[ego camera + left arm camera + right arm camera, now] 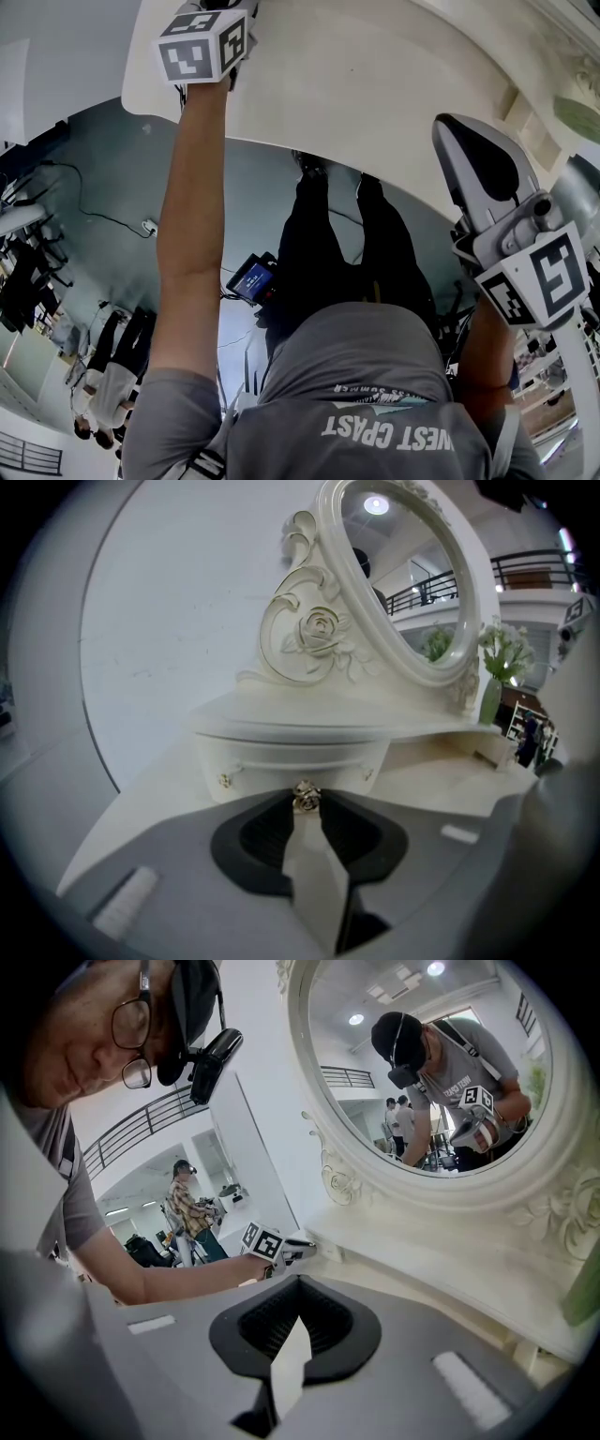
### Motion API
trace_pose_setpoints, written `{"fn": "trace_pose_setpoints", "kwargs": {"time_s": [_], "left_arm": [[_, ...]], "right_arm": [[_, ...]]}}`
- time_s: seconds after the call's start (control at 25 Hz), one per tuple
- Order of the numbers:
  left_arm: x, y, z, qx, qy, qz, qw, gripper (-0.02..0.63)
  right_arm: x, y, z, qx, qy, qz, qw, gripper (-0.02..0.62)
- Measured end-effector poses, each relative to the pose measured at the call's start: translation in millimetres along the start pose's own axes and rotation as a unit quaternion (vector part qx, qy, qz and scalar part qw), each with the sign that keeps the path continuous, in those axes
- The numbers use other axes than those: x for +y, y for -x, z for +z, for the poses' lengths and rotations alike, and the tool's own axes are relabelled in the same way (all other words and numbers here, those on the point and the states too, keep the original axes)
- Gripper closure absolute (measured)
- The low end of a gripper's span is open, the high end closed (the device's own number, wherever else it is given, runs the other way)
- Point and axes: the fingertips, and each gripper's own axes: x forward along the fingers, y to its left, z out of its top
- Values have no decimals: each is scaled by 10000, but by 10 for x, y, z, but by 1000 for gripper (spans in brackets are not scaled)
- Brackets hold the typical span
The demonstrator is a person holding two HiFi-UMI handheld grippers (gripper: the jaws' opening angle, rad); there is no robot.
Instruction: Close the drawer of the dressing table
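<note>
In the left gripper view, the white drawer front (291, 757) sits under the dressing table's curved upper shelf (319, 719), and I cannot tell whether it is fully pushed in. Its small golden rose knob (306, 797) is pinched between the tips of my left gripper (306, 803), which is shut on it. In the right gripper view, that gripper (292, 1249) reaches the drawer (326, 1249) at arm's length. My right gripper (298, 1290) is held back over the tabletop (441, 1269), jaws shut with nothing between them. In the head view, the left marker cube (202, 42) is at the top and the right gripper (478, 183) at the right.
An oval mirror (403, 583) in a carved white frame stands above the drawer. A green vase with white flowers (495, 672) stands at the table's far right. The head view shows the white tabletop (375, 84), my legs, floor cables and people (108, 384) standing at the lower left.
</note>
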Motion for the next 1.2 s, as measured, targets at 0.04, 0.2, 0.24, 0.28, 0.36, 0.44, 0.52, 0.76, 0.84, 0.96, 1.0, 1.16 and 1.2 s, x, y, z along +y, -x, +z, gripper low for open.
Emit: {"fn": "trace_pose_setpoints", "kwargs": {"time_s": [0.04, 0.2, 0.24, 0.28, 0.36, 0.44, 0.52, 0.76, 0.84, 0.96, 1.0, 1.16, 1.2], "left_arm": [[2, -15, 10, 2, 0, -1, 10000, 516], [27, -58, 31, 14, 18, 3, 10000, 517], [29, -70, 33, 20, 24, 3, 10000, 517], [28, -82, 33, 28, 30, 2, 10000, 515], [23, -106, 33, 45, 38, 1, 10000, 516], [24, -121, 43, 54, 37, 9, 10000, 515], [25, -125, 65, 47, 29, 14, 10000, 515], [64, -107, 83, 121, -22, -32, 9999, 515], [70, -107, 86, 141, -24, -64, 9999, 515], [62, -110, 79, 210, -12, -101, 9997, 515], [64, -113, 85, 230, -13, -104, 9997, 515], [68, -129, 74, 340, -36, -79, 9994, 514], [67, -128, 68, 364, -41, -66, 9993, 514]], "right_arm": [[-1, 0, 2, -1, -5, -4, 10000, 595], [-21, 8, 11, -12, -14, -30, 10000, 595], [-32, 14, 9, -12, -17, -41, 10000, 595], [-43, 23, 6, -12, -20, -52, 10000, 595], [-61, 42, -2, -19, -27, -70, 10000, 595], [-70, 63, -7, -34, -30, -83, 10000, 595], [-72, 89, -13, -52, -30, -94, 9999, 595], [-64, 120, 12, -86, -21, -121, 9999, 595], [-56, 127, 19, -98, -17, -127, 9999, 594], [-45, 149, 39, -106, -11, -128, 9999, 595], [-42, 152, 56, -111, -8, -125, 9999, 594], [-22, 173, 107, -133, 21, -120, 9998, 595], [-9, 183, 117, -145, 35, -121, 9998, 595]]}}
